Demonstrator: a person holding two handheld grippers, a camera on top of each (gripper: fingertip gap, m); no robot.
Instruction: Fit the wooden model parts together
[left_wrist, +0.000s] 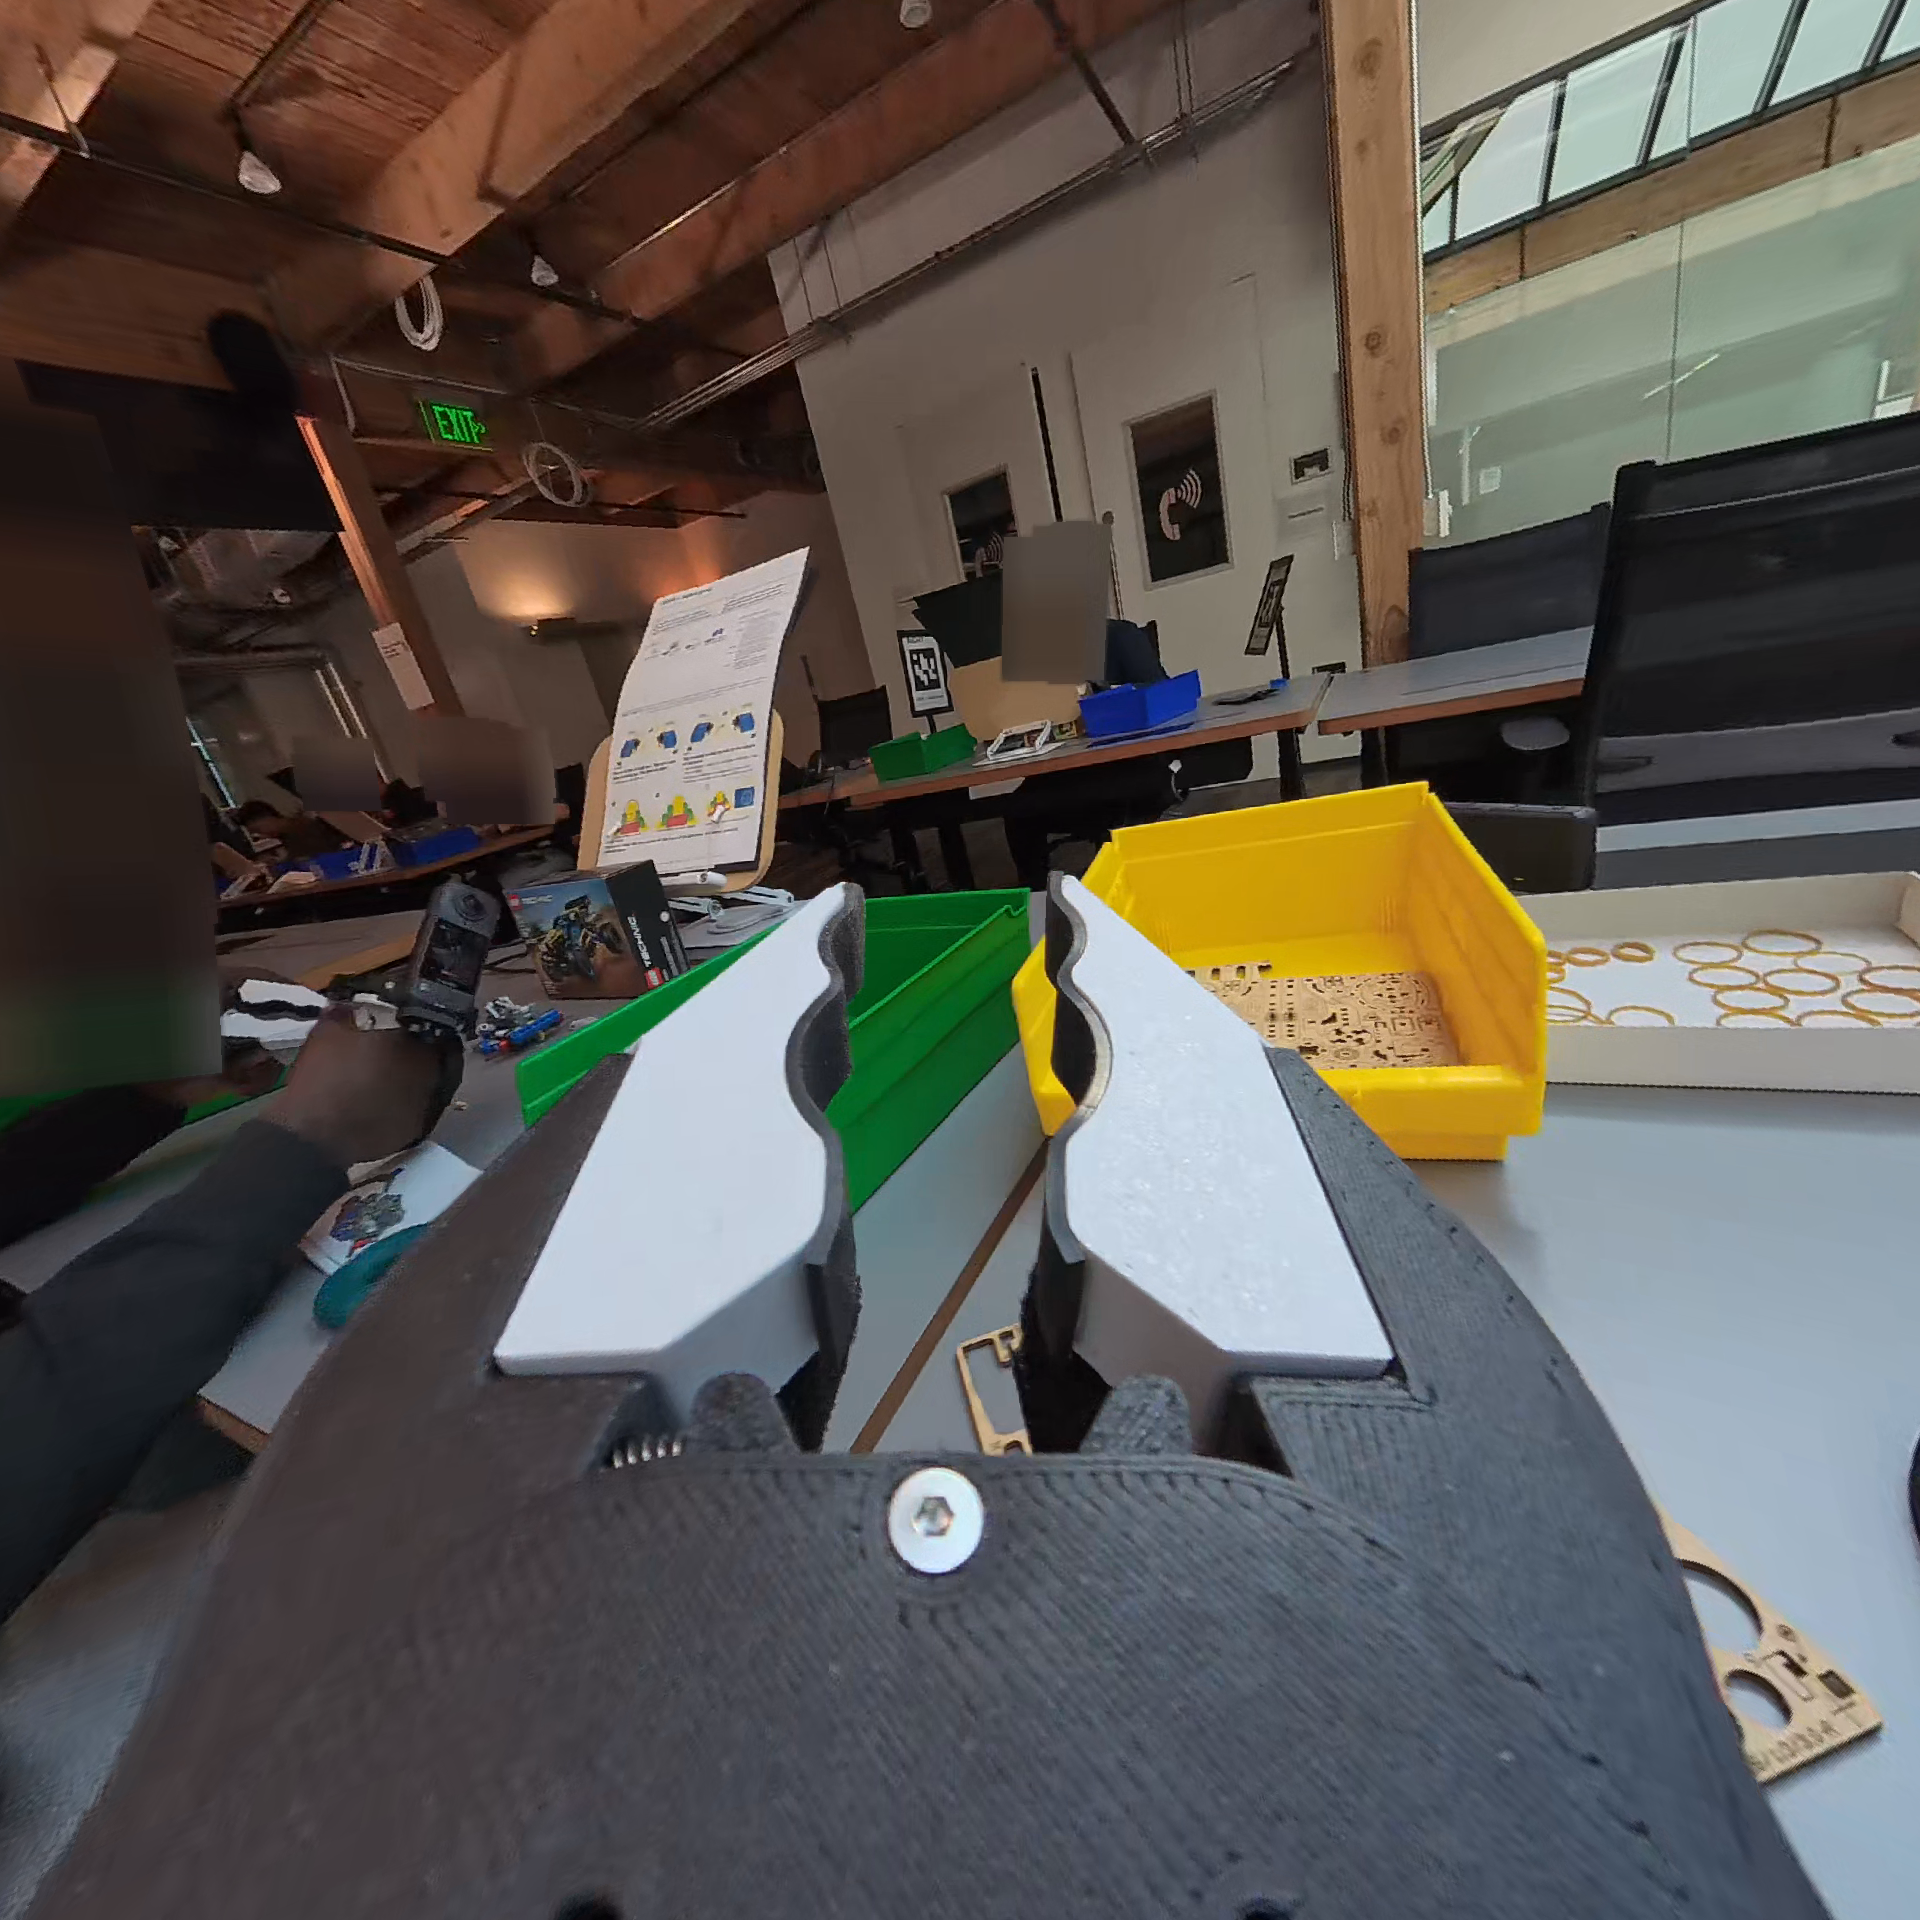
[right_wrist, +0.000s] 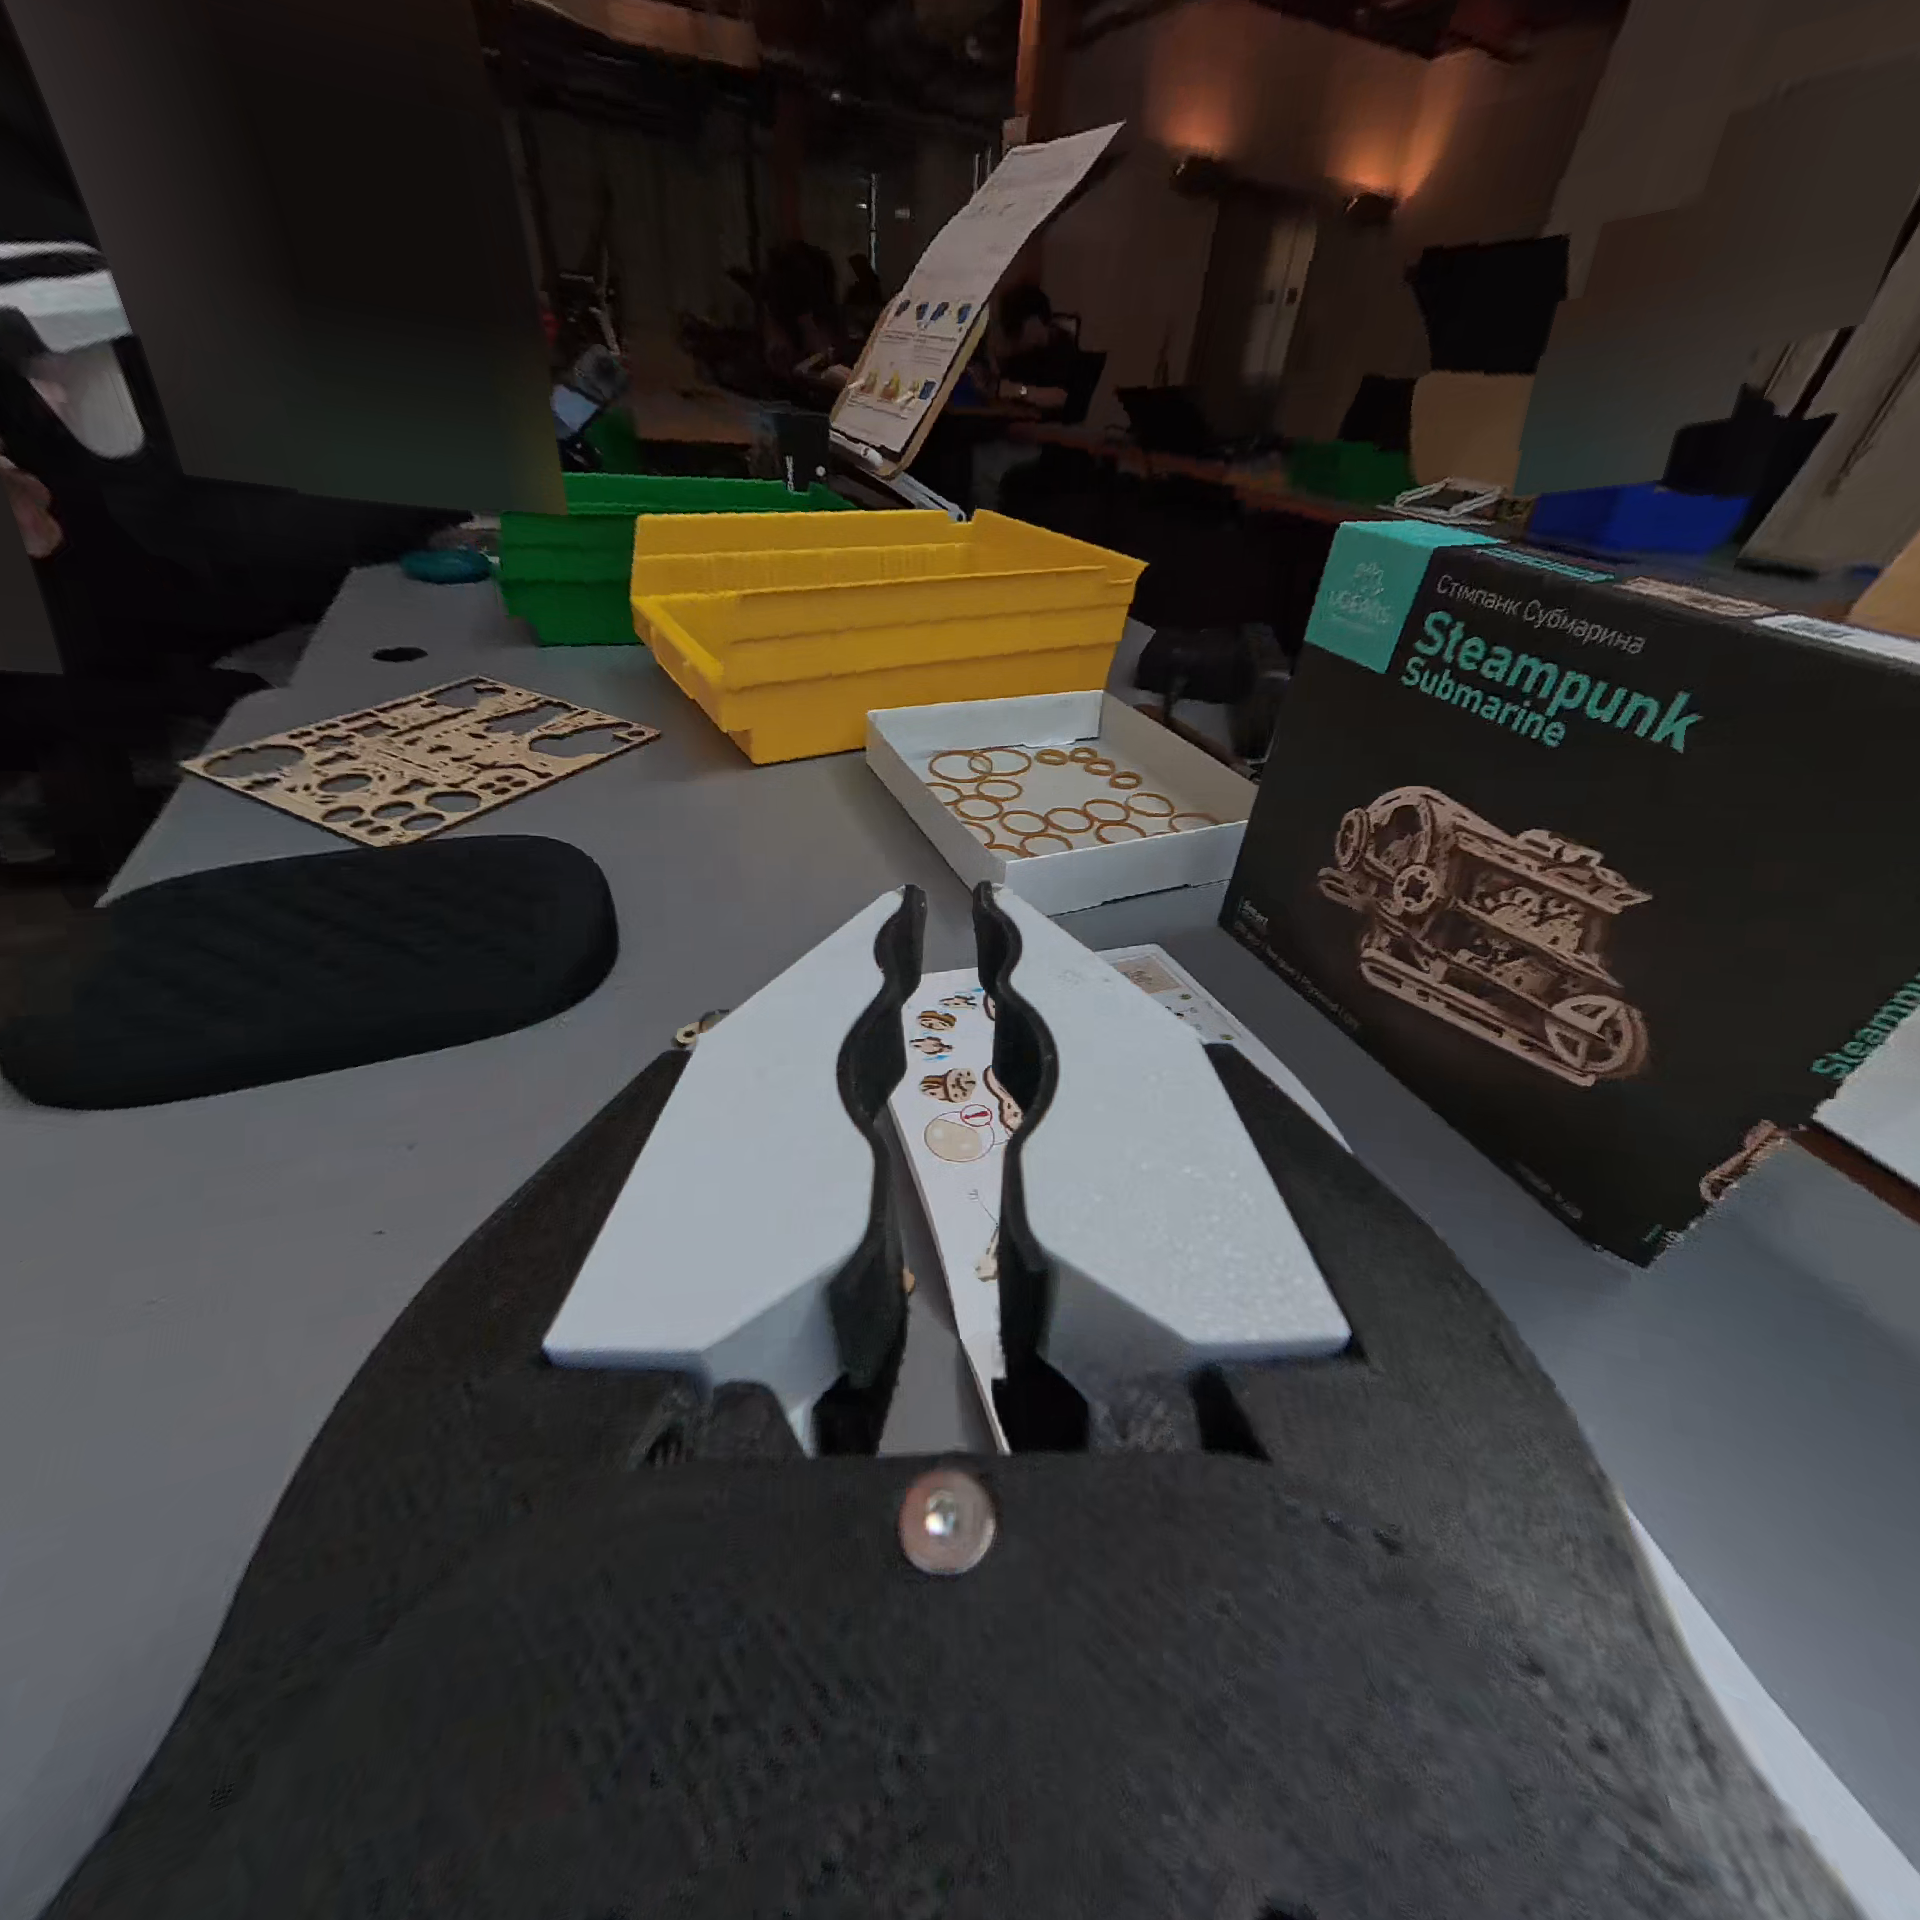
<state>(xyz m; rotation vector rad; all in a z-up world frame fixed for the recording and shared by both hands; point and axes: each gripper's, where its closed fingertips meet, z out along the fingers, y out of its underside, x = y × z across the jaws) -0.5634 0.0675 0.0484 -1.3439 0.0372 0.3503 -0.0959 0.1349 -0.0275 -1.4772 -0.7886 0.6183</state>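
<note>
My left gripper (left_wrist: 954, 902) is open and empty, held above the grey table. Beyond it a wooden part sheet (left_wrist: 1325, 1013) lies in a yellow bin (left_wrist: 1475, 935). A punched-out wooden sheet (left_wrist: 1787, 1704) and a small wooden frame piece (left_wrist: 987, 1382) lie on the table under it. My right gripper (right_wrist: 948, 896) has its jaws a narrow gap apart with nothing between them, low over an instruction booklet (right_wrist: 951, 1101). A punched wooden sheet (right_wrist: 416, 758) lies far left, and a tiny wooden piece (right_wrist: 694, 1029) sits by my left finger. A white tray (right_wrist: 1101, 878) holds several wooden rings.
The kit box (right_wrist: 1558, 883) stands at right. A yellow bin (right_wrist: 883, 634) and a green bin (right_wrist: 571, 582) sit at the back. A black textured pad (right_wrist: 312, 966) lies left. Another person's hand with a gripper (left_wrist: 416, 997) works at left beside a green bin (left_wrist: 935, 987). There is about 50 cm between the tips of the two grippers.
</note>
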